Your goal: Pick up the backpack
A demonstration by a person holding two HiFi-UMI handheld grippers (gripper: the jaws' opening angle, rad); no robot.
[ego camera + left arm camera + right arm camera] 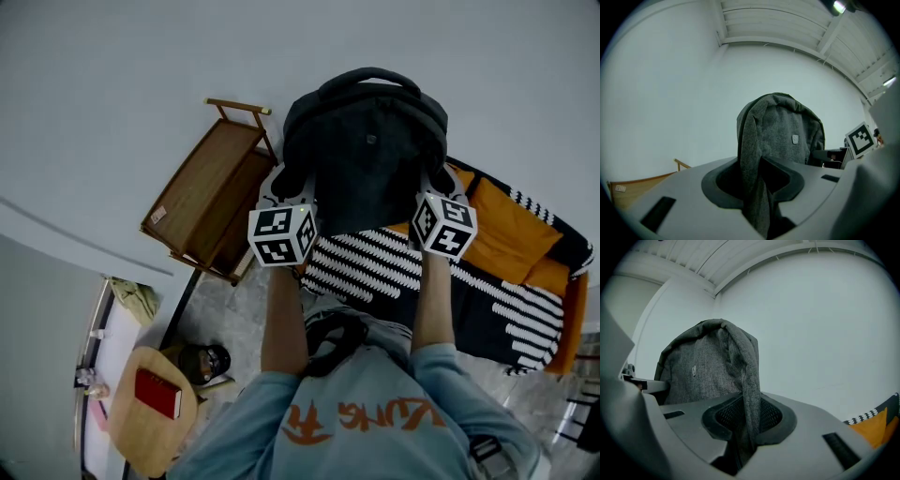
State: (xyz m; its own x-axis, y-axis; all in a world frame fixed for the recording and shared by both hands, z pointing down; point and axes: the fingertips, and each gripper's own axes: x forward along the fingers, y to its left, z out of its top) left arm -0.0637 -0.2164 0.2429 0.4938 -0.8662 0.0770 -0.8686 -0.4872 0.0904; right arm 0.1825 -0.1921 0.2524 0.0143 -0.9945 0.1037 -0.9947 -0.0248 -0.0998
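Grey backpack [366,155] held up before white wall [122,66].

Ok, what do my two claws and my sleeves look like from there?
The left claw and right claw are light grey plastic shells with dark curved pads, mesh-textured on the right one. Each carries a white cube with black square markers. The person wears a blue-grey short-sleeved shirt with orange lettering.

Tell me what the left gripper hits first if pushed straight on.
The backpack: the left gripper pinches its fabric, and the bag's bulk stands right ahead. Behind it only the wall shows; how far is unclear.
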